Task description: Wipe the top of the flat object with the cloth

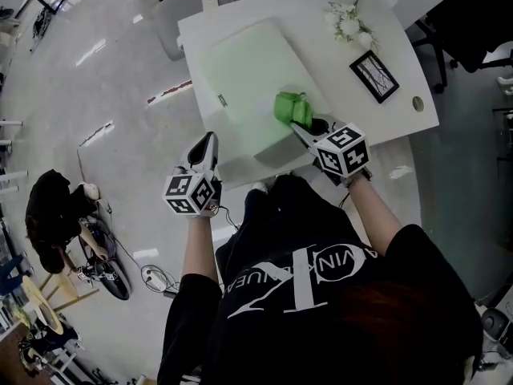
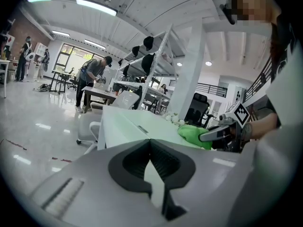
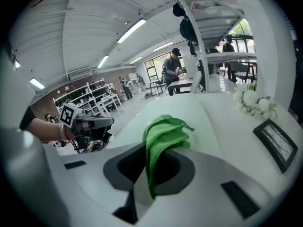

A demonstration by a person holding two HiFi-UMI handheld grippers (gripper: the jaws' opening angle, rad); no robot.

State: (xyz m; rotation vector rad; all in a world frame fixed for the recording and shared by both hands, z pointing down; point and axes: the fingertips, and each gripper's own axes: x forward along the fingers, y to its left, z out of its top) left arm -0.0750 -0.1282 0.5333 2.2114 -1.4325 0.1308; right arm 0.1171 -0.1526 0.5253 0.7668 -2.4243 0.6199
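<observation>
Pale green flat rectangular pad (image 1: pixel 248 74) lies on white worktop (image 1: pixel 317 42). Bright green microfibre cloth (image 1: pixel 292 108) bunched on pad's near right corner, clenched in right gripper (image 1: pixel 300 128) fingers. Left gripper (image 1: pixel 210 139) just off pad's near left corner, fingers closed together, nothing between. Black picture frame (image 1: pixel 373 75) right of pad.

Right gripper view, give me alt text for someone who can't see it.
The right gripper pinches a crumpled green cloth in its jaws, with a flat pale green slab stretching ahead on a white table. The left gripper hovers at the left. White flowers and a black picture frame sit at the right.
</observation>
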